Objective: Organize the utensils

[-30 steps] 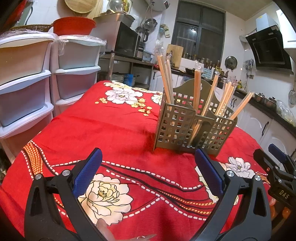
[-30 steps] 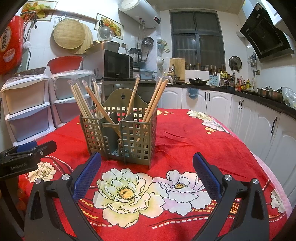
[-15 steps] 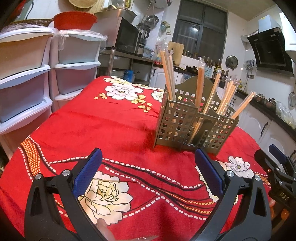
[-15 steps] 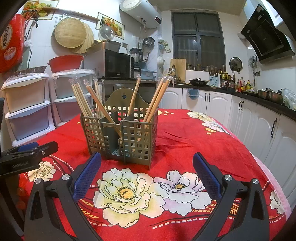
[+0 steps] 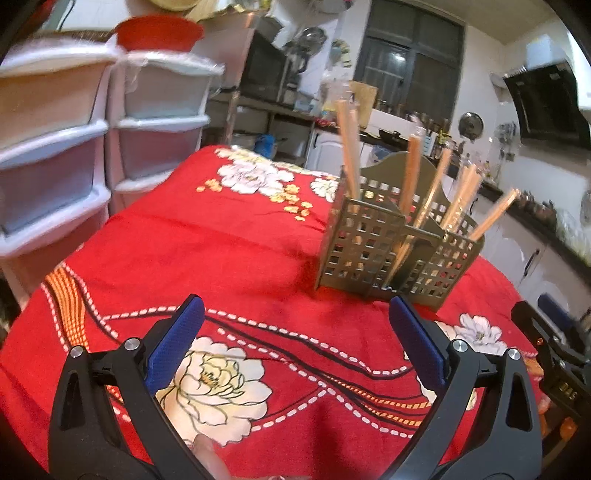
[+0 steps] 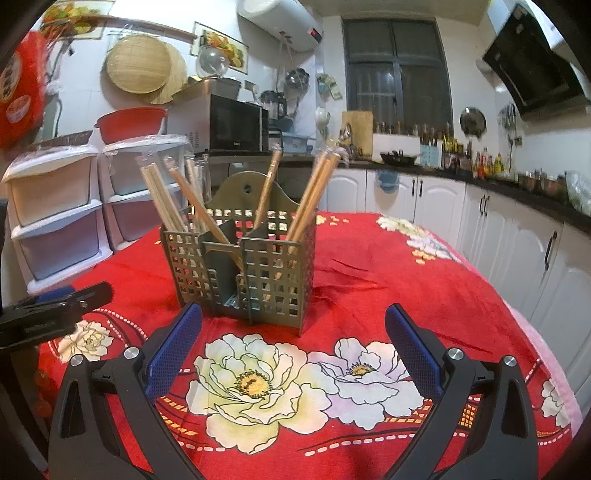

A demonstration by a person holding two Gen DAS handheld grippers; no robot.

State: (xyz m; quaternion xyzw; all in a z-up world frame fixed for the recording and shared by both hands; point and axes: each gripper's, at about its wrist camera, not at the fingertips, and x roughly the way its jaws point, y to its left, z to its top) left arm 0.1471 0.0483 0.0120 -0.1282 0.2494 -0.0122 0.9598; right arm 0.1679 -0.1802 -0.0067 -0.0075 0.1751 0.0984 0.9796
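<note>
A grey-green perforated utensil caddy stands on the red floral tablecloth and holds several wrapped wooden chopsticks in its compartments. It also shows in the left wrist view, with its chopsticks. My right gripper is open and empty, just short of the caddy. My left gripper is open and empty, to the caddy's left and nearer than it. The left gripper shows at the left edge of the right wrist view; the right gripper shows at the right edge of the left wrist view.
White plastic drawer units stand beyond the table's left side, with a red basin on top. White kitchen cabinets and a counter run along the right. A microwave sits behind the table.
The left wrist view has tilted and drifted slightly, with motion blur now; the caddy sits a little lower in it. The right gripper has barely moved. Both stay open.
</note>
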